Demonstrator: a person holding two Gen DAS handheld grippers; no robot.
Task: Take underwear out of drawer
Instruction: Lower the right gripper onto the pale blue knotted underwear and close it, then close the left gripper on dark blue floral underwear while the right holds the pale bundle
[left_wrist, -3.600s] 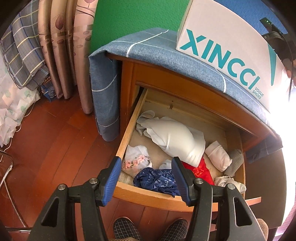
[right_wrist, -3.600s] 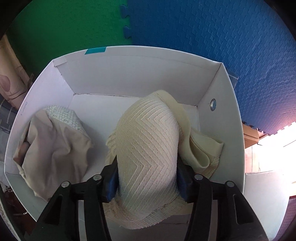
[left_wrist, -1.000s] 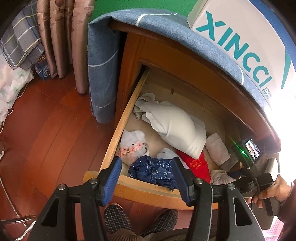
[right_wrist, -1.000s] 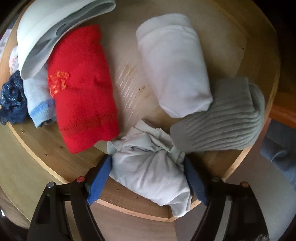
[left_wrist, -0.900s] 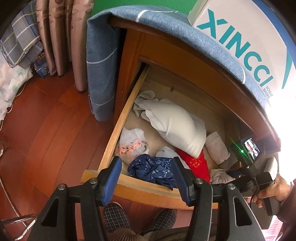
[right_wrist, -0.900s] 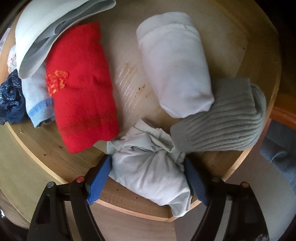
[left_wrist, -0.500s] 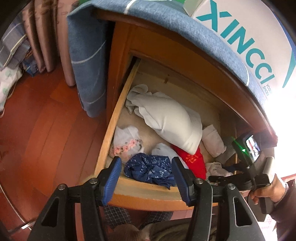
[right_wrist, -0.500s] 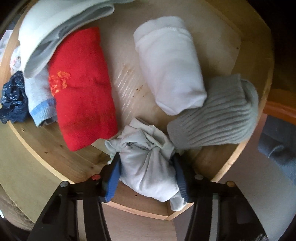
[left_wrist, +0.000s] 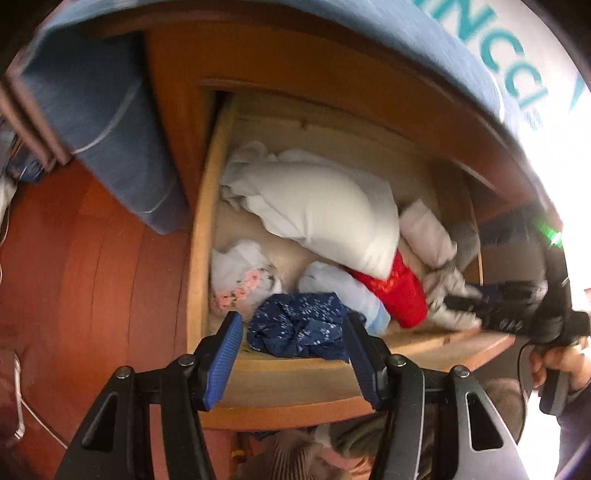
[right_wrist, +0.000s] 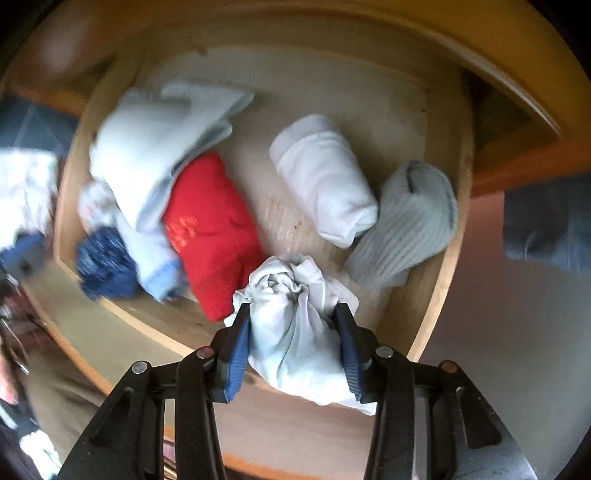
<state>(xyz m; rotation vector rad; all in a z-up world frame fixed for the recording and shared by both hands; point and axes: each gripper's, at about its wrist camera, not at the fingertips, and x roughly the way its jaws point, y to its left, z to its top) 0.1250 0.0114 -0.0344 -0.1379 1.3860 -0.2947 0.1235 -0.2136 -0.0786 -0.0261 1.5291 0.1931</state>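
Red-brown wood floor (left_wrist: 92, 258); open wooden drawer (left_wrist: 199, 236) holds clothes.

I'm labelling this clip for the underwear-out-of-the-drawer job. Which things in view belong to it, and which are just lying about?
Part of the job:
- drawer
- pale crumpled underwear, between the closing right gripper jaws
- left gripper, open above the navy patterned garment

Just lying about:
- blue cloth
- white box
- wooden floor
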